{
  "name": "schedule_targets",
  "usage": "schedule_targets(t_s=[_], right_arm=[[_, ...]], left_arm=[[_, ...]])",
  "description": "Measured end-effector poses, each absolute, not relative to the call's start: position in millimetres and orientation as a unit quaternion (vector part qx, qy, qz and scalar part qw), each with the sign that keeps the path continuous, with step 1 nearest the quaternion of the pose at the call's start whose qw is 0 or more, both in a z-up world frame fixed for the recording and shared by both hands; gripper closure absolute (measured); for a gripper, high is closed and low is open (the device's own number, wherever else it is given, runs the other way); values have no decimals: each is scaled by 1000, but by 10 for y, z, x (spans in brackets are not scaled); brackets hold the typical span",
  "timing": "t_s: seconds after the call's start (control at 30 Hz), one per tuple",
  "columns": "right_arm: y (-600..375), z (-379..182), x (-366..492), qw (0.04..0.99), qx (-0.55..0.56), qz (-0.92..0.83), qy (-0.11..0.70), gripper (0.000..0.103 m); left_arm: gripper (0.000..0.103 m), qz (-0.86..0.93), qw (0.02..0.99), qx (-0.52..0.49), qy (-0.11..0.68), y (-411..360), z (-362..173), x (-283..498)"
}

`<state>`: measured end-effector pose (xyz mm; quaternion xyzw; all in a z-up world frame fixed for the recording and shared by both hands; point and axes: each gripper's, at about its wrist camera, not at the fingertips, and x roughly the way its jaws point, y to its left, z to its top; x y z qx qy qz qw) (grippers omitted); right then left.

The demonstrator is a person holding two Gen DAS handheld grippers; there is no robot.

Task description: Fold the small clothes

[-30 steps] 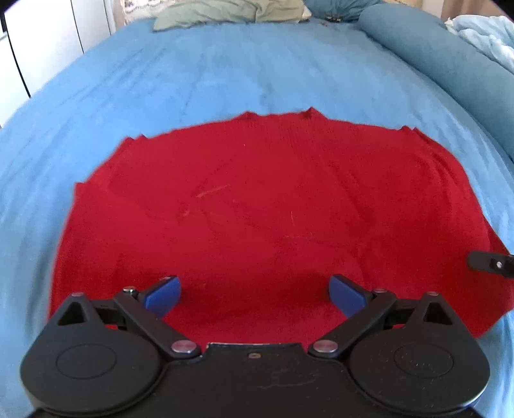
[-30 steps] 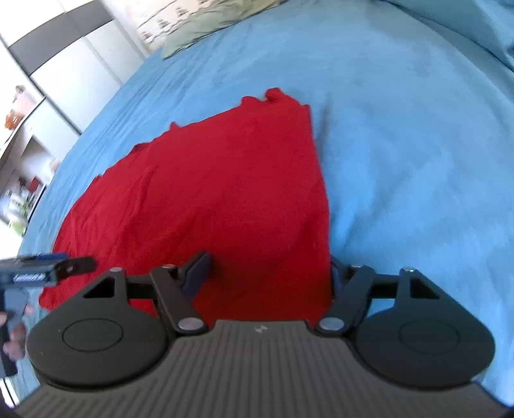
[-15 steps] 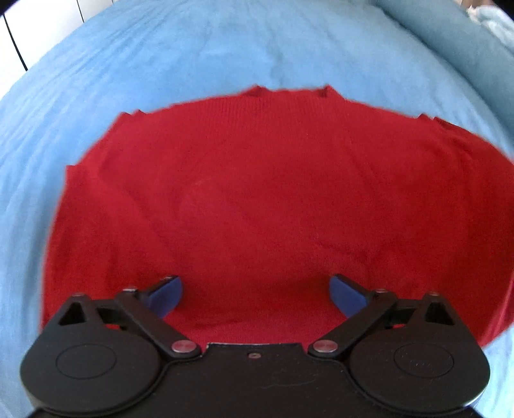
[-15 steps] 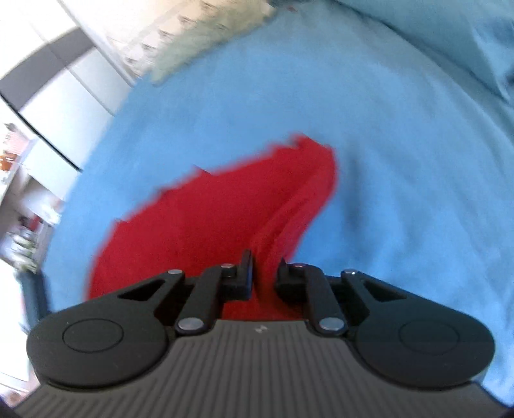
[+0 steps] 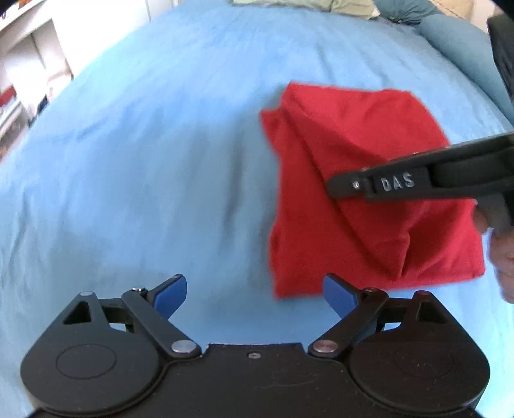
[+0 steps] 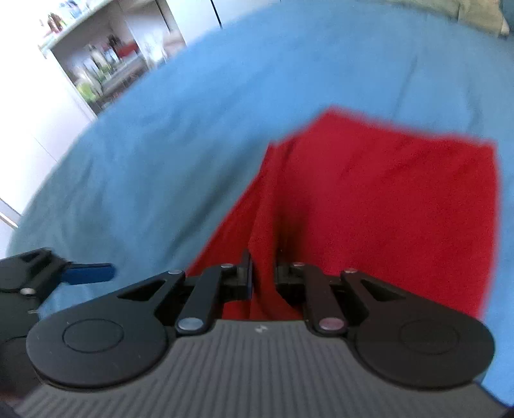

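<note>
- The red garment (image 5: 363, 180) lay folded over on the blue bed (image 5: 160, 160), its long axis running away from both cameras.
- The right tongs (image 6: 263, 276) were pinched on a raised fold at its near edge, their jaws just beginning to ease apart.
- The left tongs (image 5: 253, 294) stood wide and empty over bare bedding, the garment to their right and ahead; the right hand was nearer.

A bed (image 5: 135, 154) covered by a blue sheet (image 6: 199, 135) fills both views. On the sheet lies a red garment (image 5: 353, 199) (folded over itself, with a creased ridge across it). At the far end lie a green pillow (image 5: 298, 4) and a blue bolster (image 5: 459, 41).
</note>
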<state>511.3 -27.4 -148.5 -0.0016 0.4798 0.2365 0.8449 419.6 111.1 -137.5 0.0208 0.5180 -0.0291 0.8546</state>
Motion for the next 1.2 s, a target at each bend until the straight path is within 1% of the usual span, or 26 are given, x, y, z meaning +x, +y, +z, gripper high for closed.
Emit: schedule_targets(t_s=[0.03,0.07,0.1,0.13,0.27,0.3,0.33,0.37,0.43,0.47,0.63,0.77,0.87,1.03,1.2], right_arm=[[-258,-1512,5094,850,2,231,473,65],[-256,-1491,5089,853,7,232,467,45],[-279,-1460,5075,852,14,240,466,32],[-301,-1403,5058,854,19,244,459,21],[-522,-1025,4979,867,34,270,416,20],[-637,-900,4947,874,39,269,403,16],[-815,-754,4867,884,44,262,384,3],[-967,-662,4778,894,44,249,370,0],[-1253,-556,4642,913,29,200,355,0],[-1376,-575,4563,914,21,182,361,0],[-1803,-1046,4176,901,11,116,419,0],[-1782,-1405,4012,894,3,98,438,0],[-1726,-1561,4008,895,10,91,437,0],[-1580,-1766,4020,896,-12,63,439,0],[-1505,-1820,3968,897,-53,66,434,0]], left_arm=[[9,-32,853,16,520,1155,-1411,4174],[9,-35,854,13,520,1175,-1429,4158],[9,-40,855,12,518,1191,-1439,4142],[9,-43,856,11,515,1190,-1437,4129],[9,-58,863,2,502,1148,-1302,4139],[9,-61,866,0,497,1123,-1248,4133],[8,-65,869,-3,491,1110,-1188,4124],[8,-70,872,-5,485,1091,-1131,4125],[6,-75,875,-6,478,1040,-1051,4130],[5,-78,876,-5,475,1006,-1026,4158],[5,-67,878,-12,474,888,-1134,4280],[5,-56,881,-38,468,818,-1099,4323],[5,-50,883,-49,464,787,-1090,4361],[5,-40,882,-58,467,797,-1134,4475],[5,-29,877,-76,474,872,-1210,4550]])
